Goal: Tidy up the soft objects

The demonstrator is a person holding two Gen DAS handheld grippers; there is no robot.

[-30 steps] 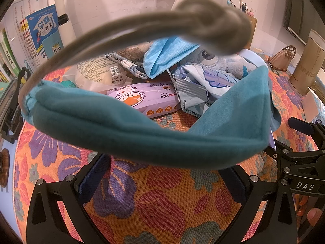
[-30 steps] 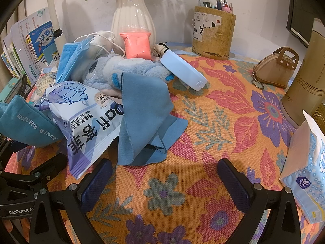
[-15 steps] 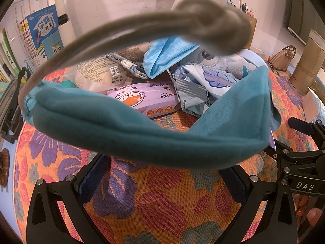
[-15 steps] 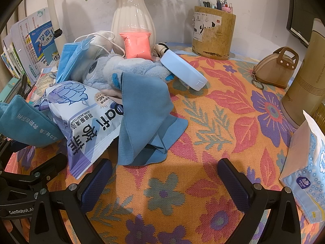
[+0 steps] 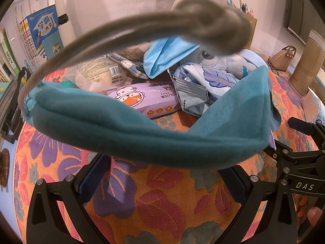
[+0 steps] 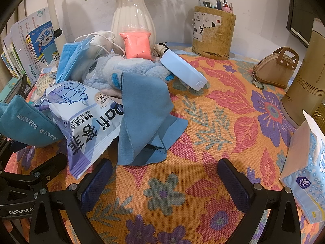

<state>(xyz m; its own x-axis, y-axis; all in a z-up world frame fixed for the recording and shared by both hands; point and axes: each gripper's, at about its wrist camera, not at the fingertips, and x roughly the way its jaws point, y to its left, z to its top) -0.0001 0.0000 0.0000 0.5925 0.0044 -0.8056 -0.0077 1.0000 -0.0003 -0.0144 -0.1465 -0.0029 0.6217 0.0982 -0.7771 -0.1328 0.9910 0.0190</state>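
A teal fabric pouch (image 5: pixel 142 134) with a grey drawstring (image 5: pixel 203 26) stretches across the fingertips of my left gripper (image 5: pixel 164 166), whose fingers stand wide apart, open; the tips are hidden behind it. In the right wrist view the same pouch (image 6: pixel 24 126) hangs at the far left. My right gripper (image 6: pixel 164 174) is open over bare tablecloth, nothing between its fingers. Just ahead of it lies a heap: a blue cloth (image 6: pixel 146 118), a white and blue packet (image 6: pixel 87 118), a grey-blue plush toy (image 6: pixel 126 69), a blue face mask (image 6: pixel 69 59) and a pink packet (image 6: pixel 138 44).
A purple wipes pack (image 5: pixel 146 101) lies behind the pouch. A white vase (image 6: pixel 132 10), a pen holder (image 6: pixel 213 32), a tan purse (image 6: pixel 276 69), a beige cylinder (image 6: pixel 304 71) and a tissue pack (image 6: pixel 304 172) ring the floral tablecloth (image 6: pixel 213 111). Books (image 5: pixel 40 34) stand at the left.
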